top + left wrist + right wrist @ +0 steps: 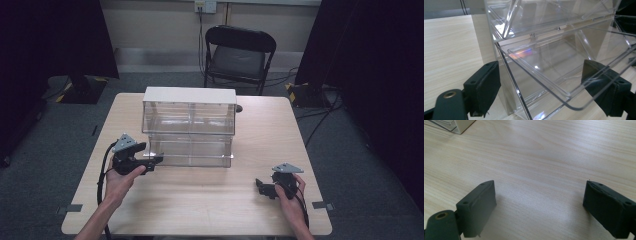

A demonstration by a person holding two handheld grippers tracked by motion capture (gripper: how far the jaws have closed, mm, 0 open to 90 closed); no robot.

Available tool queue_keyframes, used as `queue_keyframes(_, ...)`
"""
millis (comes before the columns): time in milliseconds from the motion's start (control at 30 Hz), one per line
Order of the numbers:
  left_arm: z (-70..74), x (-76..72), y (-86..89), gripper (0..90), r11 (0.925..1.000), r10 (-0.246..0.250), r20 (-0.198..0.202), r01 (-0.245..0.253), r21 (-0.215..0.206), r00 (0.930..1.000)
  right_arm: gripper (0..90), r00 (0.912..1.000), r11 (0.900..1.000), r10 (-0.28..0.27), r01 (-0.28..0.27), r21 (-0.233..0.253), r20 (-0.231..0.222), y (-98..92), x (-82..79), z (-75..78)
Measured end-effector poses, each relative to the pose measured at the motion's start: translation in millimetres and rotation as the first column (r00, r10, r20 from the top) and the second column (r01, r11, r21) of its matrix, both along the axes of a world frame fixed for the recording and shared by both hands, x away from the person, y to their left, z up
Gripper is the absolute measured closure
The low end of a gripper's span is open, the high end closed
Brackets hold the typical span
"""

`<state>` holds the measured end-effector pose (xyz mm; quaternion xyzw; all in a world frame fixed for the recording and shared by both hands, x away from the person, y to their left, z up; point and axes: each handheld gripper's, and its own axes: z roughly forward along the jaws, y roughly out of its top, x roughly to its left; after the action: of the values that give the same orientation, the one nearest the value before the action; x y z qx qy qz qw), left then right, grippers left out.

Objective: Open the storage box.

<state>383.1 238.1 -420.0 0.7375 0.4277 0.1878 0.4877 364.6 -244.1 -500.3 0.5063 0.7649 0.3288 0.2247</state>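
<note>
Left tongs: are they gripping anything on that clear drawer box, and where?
Nothing is held. The left tongs stand open around the lower drawer's front corner; the right tongs are open over bare table.

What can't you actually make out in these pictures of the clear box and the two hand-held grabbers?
- Clear drawer cabinet: in the high view, reflections blur whether its compartments hold anything.
- Left gripper: in its own view, the transparent bin edge lies between the fingers; contact cannot be told.
- Small dark object behind the cabinet: mostly hidden, too small to identify.
- Chair: legs hidden by the table.
</note>
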Motion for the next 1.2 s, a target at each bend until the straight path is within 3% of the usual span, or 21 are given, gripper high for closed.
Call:
queue_keyframes(667,4.8,3.3,-6.1,15.6,0.9995,-0.012,0.013,0.011,0.030,0.9998,10.5,1.0000,1.000,0.000,0.000,0.000,0.000,0.0,0.0,0.0)
queue_keyframes(1200,5.2,7.1,-6.5,15.5,0.9998,-0.005,0.010,0.005,0.019,0.9999,10.5,1.0000,1.000,0.000,0.000,0.000,0.000,0.0,0.0,0.0)
